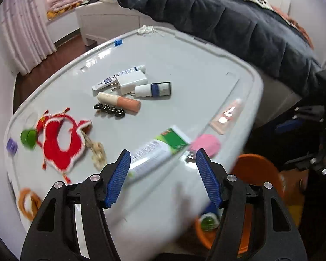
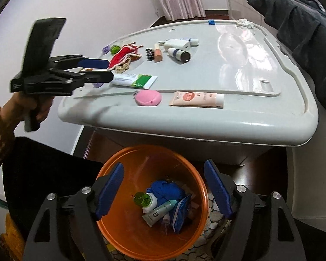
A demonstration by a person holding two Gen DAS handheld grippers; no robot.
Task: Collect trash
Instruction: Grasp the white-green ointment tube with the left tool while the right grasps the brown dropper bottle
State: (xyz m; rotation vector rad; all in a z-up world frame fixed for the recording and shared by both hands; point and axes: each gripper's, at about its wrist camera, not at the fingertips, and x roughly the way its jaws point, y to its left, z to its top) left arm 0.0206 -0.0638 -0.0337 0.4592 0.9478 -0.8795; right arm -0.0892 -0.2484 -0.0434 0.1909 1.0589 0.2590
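Observation:
My left gripper (image 1: 163, 152) is open above the near part of the grey table (image 1: 184, 43). A green-and-white tube (image 1: 158, 152) lies on the table under the gap between its blue pads, untouched. In the right wrist view a hand holds the left gripper (image 2: 109, 70) with its tips at the cap end of that tube (image 2: 133, 80). A pink round item (image 2: 148, 97) and a peach tube (image 2: 196, 99) lie near the table's front edge. My right gripper (image 2: 164, 164) hangs open and empty over the orange bin (image 2: 119, 228), which holds a blue bag, a green-capped bottle and a small tube.
Farther back on the table (image 2: 206, 130) lie a red knitted piece (image 1: 60, 145), a white charger (image 1: 130, 82), a small dropper bottle (image 1: 152, 89), a peach stick (image 1: 119, 103) and a black hair clip (image 1: 108, 109). A bed with a dark duvet (image 1: 228, 21) stands behind.

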